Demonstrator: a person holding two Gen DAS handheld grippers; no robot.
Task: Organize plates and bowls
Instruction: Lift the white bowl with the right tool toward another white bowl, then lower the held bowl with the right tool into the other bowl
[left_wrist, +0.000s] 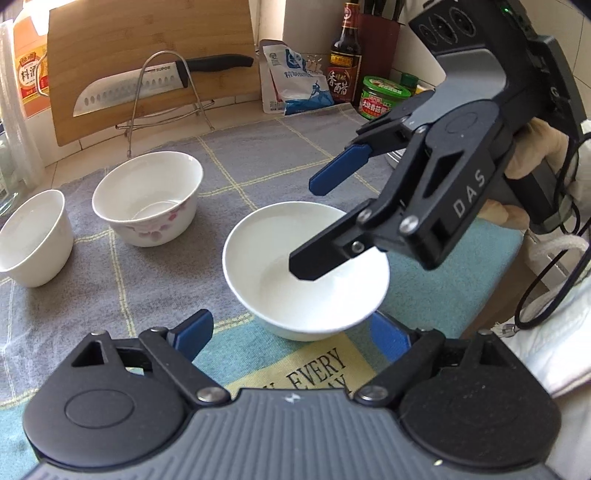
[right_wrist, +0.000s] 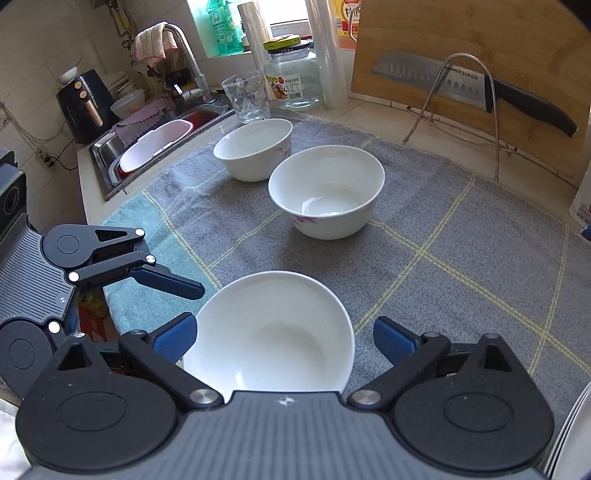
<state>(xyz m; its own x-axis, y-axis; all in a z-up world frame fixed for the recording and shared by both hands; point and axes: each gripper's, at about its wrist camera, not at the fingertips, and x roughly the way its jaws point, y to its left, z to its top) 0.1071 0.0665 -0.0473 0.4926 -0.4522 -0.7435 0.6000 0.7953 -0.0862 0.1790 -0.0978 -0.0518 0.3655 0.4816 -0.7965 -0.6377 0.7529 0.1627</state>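
A plain white bowl (left_wrist: 306, 273) (right_wrist: 273, 332) stands on the grey checked towel (left_wrist: 155, 280) (right_wrist: 443, 251) near its front edge. My left gripper (left_wrist: 291, 332) is open, its blue-padded fingers on either side of the bowl's near base. My right gripper (right_wrist: 280, 336) is open above the same bowl; in the left wrist view (left_wrist: 308, 225) one of its fingers hangs over the bowl's inside. A flowered bowl (left_wrist: 147, 199) (right_wrist: 327, 192) and another white bowl (left_wrist: 35, 236) (right_wrist: 255, 147) stand farther back.
A wooden cutting board (left_wrist: 147, 55) (right_wrist: 472, 70) with a knife (left_wrist: 147, 85) (right_wrist: 480, 88) on a wire rack (left_wrist: 166, 110) stands at the back. Sauce bottle (left_wrist: 345, 55), jars and bags are at the back right. Sink (right_wrist: 155, 144), glass cup (right_wrist: 247, 96) and jar (right_wrist: 293, 74) are at the left.
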